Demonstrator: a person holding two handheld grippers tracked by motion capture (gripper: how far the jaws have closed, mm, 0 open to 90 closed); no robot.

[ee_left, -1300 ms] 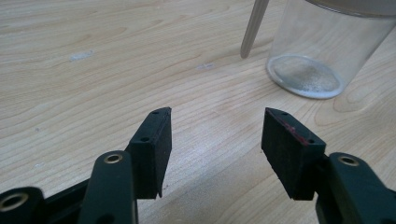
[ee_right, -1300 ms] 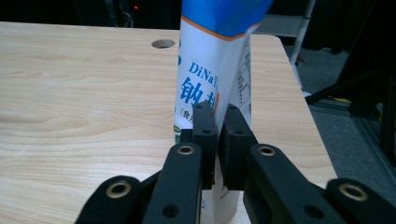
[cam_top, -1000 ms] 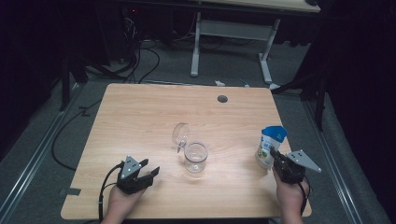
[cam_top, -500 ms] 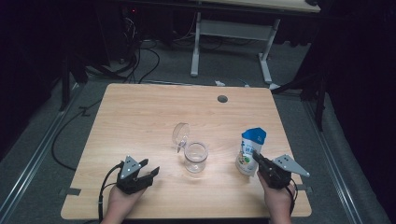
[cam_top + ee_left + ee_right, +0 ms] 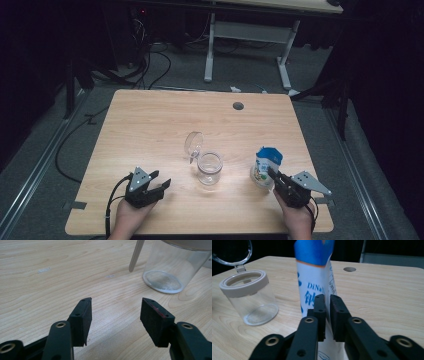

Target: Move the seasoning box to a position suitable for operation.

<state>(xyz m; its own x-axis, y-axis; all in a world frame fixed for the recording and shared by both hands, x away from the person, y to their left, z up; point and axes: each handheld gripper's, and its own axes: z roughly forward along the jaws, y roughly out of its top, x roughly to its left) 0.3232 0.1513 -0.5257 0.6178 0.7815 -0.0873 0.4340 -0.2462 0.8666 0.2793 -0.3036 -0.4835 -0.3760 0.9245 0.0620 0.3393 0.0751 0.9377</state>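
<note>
A blue and white stand-up pouch [image 5: 267, 162] [image 5: 317, 277] rests upright on the wooden table [image 5: 150, 125], right of a clear jar [image 5: 209, 169] [image 5: 249, 297] [image 5: 175, 267]. The jar's hinged lid [image 5: 193, 144] [image 5: 232, 252] stands flipped open. My right gripper [image 5: 272, 175] [image 5: 328, 298] has the pouch's near edge in the thin slit between its pads; its jaws have just been opening slightly, and the pads still look pressed on it. My left gripper [image 5: 161, 179] [image 5: 115, 307] lies low at the front left, open, with nothing between its jaws, pointing at the jar.
A round cable hole [image 5: 238, 106] [image 5: 349, 269] sits near the table's far edge. Beyond the table stand a white desk frame [image 5: 210, 50] and cables on a dark floor. Bare wood spreads across the far half of the table.
My right gripper has carried the pouch leftward, closer to the jar and the table's front. The left gripper and the jar have kept still.
</note>
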